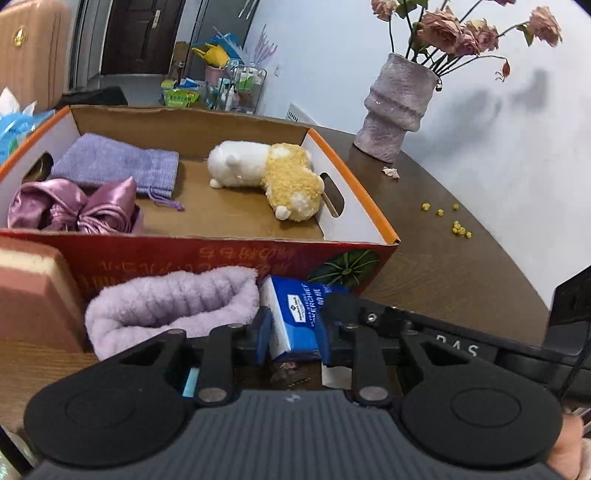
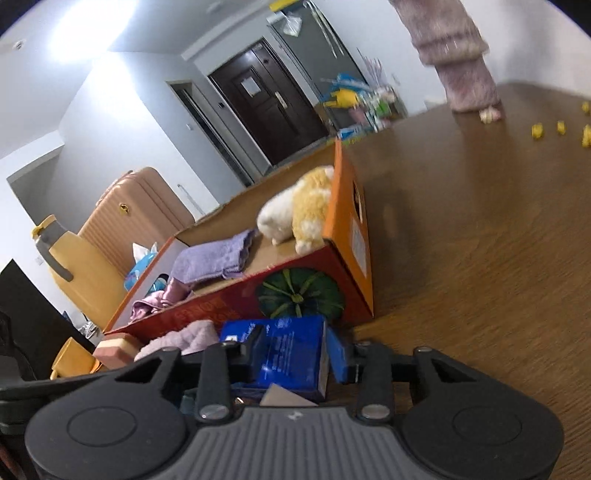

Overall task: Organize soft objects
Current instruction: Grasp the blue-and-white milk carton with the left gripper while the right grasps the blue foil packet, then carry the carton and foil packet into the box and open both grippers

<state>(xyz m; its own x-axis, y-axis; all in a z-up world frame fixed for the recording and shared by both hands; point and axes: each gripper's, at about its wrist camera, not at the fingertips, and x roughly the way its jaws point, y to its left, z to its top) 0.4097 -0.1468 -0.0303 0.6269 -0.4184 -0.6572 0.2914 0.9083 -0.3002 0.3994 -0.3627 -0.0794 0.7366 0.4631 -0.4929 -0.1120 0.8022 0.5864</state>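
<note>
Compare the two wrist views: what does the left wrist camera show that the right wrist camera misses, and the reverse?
Only the left wrist view shows the dried roses in the vase. Only the right wrist view shows the yellow jug beside the suitcase. Both show the cardboard box holding the plush toy, purple pouch and satin cloth, with the tissue pack in front of the box.

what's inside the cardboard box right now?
Inside the cardboard box: a white-and-yellow plush toy, a lavender drawstring pouch and a shiny purple satin bundle. The near wall hides the floor strip just behind it.
</note>
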